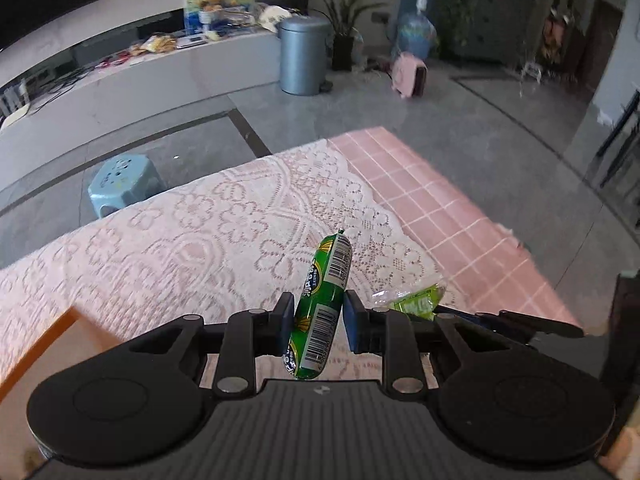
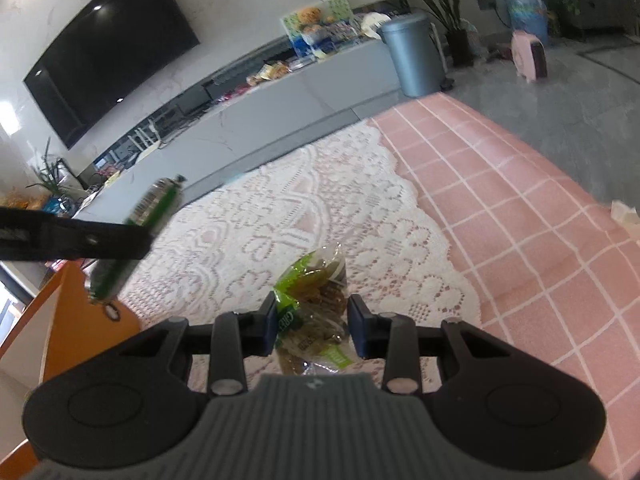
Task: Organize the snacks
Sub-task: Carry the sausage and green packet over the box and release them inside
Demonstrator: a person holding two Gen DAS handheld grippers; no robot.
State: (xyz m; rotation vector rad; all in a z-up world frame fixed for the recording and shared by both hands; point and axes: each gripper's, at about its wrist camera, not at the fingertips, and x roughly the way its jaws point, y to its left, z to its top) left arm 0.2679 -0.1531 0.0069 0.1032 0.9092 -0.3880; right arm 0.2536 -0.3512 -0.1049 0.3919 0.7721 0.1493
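Between the two blue pads of the left gripper (image 1: 316, 326) sits a green sausage stick (image 1: 322, 304) with barcodes on its wrapper. Both pads press on its middle, so the gripper is clamped on it. The sausage stands almost upright, tilted a little, with one tip poking up past the pads and the other end hanging down toward the camera. It is up in the air above the white lace cloth (image 1: 200, 232), not touching it.

From the right wrist view, the same sausage stick (image 2: 154, 208) shows blurry at the left, held in the dark finger of the left gripper, near the orange box (image 2: 76, 320).

The right gripper (image 2: 312, 326) has a clear snack bag (image 2: 316, 300) with green labels and brown bits inside between its blue pads. The left pad touches the bag. The right pad sits just beside it, and I cannot tell if it presses. The bag looks lifted over the lace cloth.

That bag (image 1: 412, 300) peeks out to the right in the left wrist view.

A pink checked tablecloth (image 2: 520, 208) lies under the lace.
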